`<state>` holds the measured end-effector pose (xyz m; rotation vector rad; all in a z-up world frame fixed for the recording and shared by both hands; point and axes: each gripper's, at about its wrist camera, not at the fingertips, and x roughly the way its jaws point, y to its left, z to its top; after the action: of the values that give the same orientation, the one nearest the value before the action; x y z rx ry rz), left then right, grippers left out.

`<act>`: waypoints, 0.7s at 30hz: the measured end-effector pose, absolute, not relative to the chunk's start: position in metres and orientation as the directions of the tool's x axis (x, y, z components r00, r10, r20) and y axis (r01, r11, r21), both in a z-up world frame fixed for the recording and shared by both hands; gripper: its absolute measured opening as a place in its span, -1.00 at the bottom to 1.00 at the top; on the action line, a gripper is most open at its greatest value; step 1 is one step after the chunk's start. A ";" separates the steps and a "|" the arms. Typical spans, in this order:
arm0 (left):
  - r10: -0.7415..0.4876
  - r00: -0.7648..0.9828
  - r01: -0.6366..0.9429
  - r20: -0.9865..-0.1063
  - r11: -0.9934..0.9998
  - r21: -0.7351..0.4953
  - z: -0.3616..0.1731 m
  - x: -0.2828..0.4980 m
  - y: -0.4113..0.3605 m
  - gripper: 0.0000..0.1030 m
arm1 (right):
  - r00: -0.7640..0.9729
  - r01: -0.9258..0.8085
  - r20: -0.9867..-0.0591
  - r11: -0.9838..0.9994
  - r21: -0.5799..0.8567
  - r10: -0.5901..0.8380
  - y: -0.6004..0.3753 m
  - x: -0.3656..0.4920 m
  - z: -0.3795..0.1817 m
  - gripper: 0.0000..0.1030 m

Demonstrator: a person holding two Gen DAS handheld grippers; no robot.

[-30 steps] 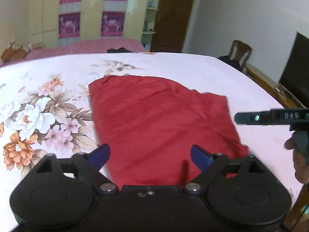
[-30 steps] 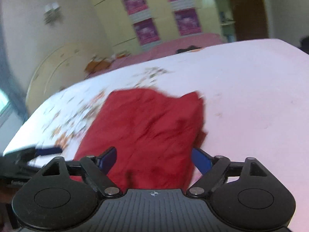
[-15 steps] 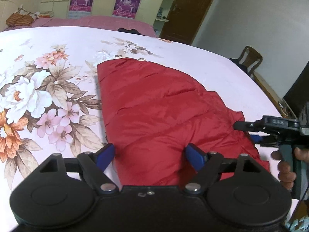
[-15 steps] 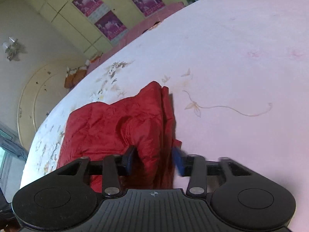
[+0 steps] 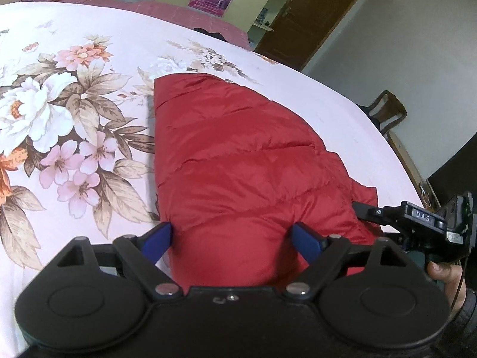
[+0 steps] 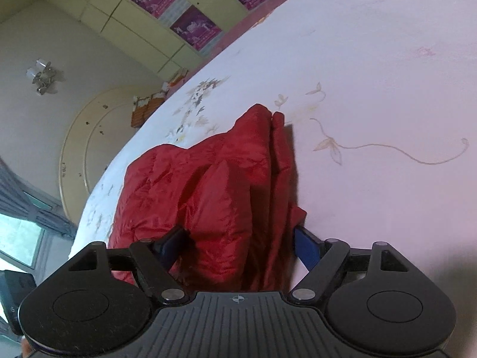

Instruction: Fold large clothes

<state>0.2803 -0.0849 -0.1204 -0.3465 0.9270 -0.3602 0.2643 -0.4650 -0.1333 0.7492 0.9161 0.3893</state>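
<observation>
Red quilted puffer jacket [image 5: 244,164] bulges between both open tongs, left [image 5: 231,238] and right [image 6: 240,243]; slippery padded layers may slide apart.

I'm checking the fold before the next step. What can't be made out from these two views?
- Near hem of the jacket: left wrist view, hidden under the left claw body.
- Layers at its right edge: right wrist view, bunched folds hide what lies beneath.
- Right claw contact: fabric fills the gap between the wide-spread fingers; grip is unclear.
- Right claw's tips: left wrist view, buried behind fabric.
</observation>
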 end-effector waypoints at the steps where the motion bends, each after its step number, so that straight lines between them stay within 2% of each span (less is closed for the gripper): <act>1: -0.441 0.551 0.149 -0.709 0.888 -0.436 -0.121 0.280 -0.086 0.67 | 0.563 0.000 -0.571 0.690 0.724 0.598 -0.464 0.266 -0.133 0.44; 2: -0.439 0.552 0.148 -0.709 0.889 -0.434 -0.121 0.280 -0.086 0.66 | 0.555 -0.003 -0.569 0.685 0.728 0.607 -0.463 0.268 -0.135 0.27; 11: -0.415 0.564 0.148 -0.714 0.901 -0.407 -0.120 0.279 -0.092 0.56 | 0.553 -0.007 -0.534 0.644 0.765 0.640 -0.463 0.264 -0.135 -0.38; 13: -0.406 0.575 0.140 -0.710 0.904 -0.404 -0.116 0.277 -0.092 0.45 | 0.568 -0.034 -0.537 0.670 0.742 0.624 -0.459 0.260 -0.126 -0.45; 21: -0.363 0.580 0.147 -0.729 0.927 -0.344 -0.113 0.275 -0.101 0.33 | 0.558 -0.052 -0.568 0.709 0.703 0.605 -0.447 0.262 -0.126 -0.47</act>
<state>0.2746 -0.1015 -0.1126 -0.2586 0.9057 -0.3019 0.2622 -0.4471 -0.1258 0.6912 0.9051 0.4261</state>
